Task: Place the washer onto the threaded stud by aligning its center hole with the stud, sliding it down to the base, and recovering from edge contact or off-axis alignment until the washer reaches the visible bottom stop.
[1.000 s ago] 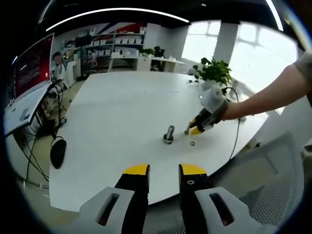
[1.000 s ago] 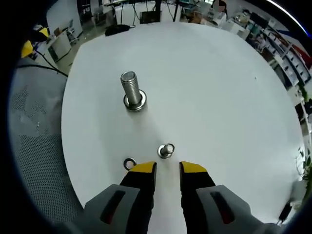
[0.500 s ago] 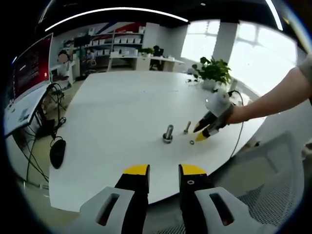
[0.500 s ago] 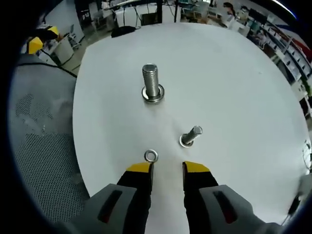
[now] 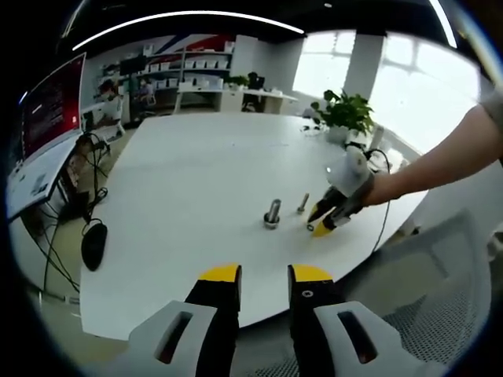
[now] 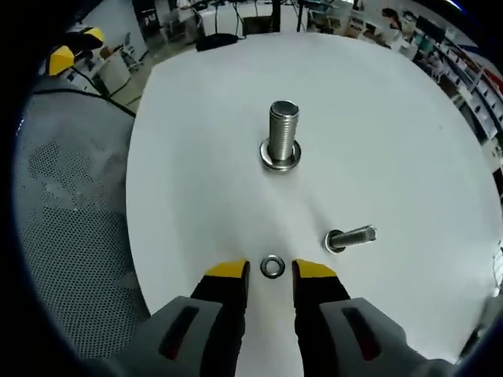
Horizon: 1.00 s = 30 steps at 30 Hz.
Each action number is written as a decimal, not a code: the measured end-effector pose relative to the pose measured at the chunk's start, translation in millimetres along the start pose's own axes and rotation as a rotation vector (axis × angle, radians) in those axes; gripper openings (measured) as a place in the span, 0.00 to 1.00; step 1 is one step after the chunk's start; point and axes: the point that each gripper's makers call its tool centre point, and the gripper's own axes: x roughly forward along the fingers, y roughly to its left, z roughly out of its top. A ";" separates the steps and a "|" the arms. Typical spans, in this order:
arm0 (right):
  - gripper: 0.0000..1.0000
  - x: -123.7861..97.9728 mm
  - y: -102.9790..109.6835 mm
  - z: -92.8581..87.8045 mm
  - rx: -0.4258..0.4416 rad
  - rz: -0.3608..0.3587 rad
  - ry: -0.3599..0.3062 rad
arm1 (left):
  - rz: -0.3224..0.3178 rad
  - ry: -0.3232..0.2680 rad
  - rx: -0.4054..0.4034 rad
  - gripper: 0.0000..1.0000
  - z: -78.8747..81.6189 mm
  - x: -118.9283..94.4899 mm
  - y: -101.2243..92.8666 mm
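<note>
We can read no text, label, brand, number or sign in either view. Far off to the upper left of the left gripper's jaws, a red-lit screen [image 5: 53, 100] carries rows of marks, but they are too small and blurred for us to make out a single word.

Right gripper [image 6: 271, 269] hovering with parted jaws flanking washer [image 6: 272, 266] on white table [image 6: 393, 133], threaded stud [image 6: 282, 135] standing beyond, small bolt [image 6: 351, 237] lying nearby

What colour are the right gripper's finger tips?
Yellow, on black fingers; clearest in the right gripper view.
</note>
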 end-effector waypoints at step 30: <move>0.15 3.0 6.1 -3.4 -0.270 0.047 0.302 | 0.007 0.003 0.016 0.22 0.4 0.8 -0.5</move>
